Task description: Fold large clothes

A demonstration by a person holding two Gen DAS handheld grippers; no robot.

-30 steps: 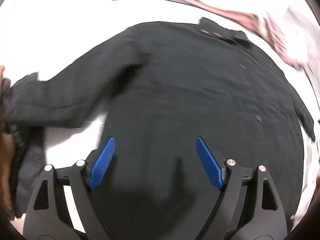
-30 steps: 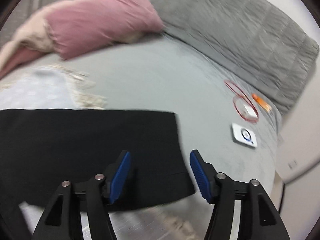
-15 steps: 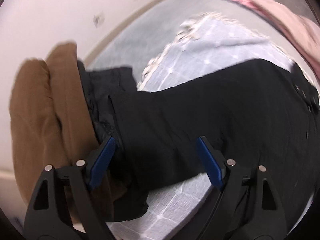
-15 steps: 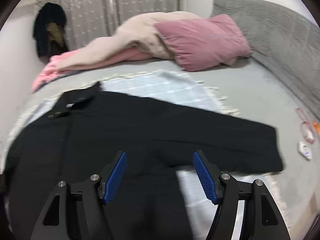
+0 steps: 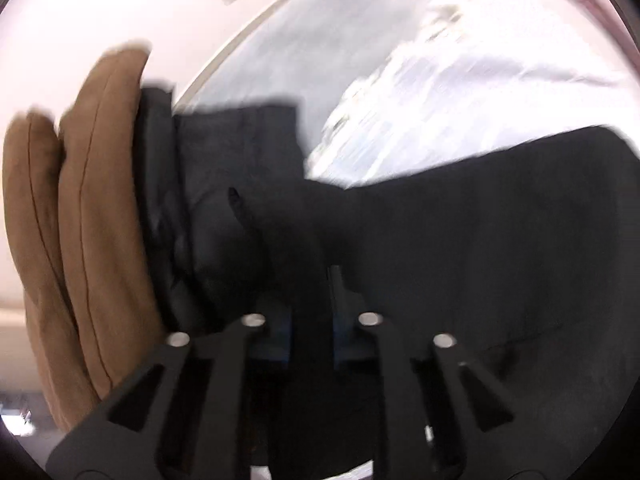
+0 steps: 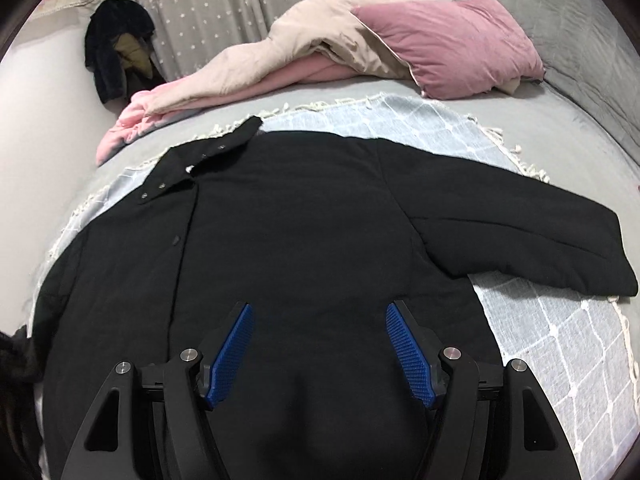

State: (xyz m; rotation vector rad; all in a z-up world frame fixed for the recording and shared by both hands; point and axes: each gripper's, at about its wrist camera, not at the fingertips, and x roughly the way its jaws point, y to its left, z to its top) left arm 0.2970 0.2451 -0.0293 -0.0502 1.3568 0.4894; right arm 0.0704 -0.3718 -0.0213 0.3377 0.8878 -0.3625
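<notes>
A black coat (image 6: pixel 304 216) lies spread flat on a pale checked throw (image 6: pixel 560 340) over the grey bed (image 6: pixel 540 120), collar toward the far edge, one sleeve stretched to the right edge. The left gripper (image 5: pixel 311 312) is closing, its jaws pinching black coat fabric beside a brown garment (image 5: pixel 84 220). The right gripper (image 6: pixel 320 352) hovers over the coat's body, jaws spread, gripping nothing.

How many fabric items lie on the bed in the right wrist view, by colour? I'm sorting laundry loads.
Black: 1, the coat
Pink: 2, the pillow and the quilt, beige on its top side
Pale blue: 1, the checked throw
Total: 4
</notes>
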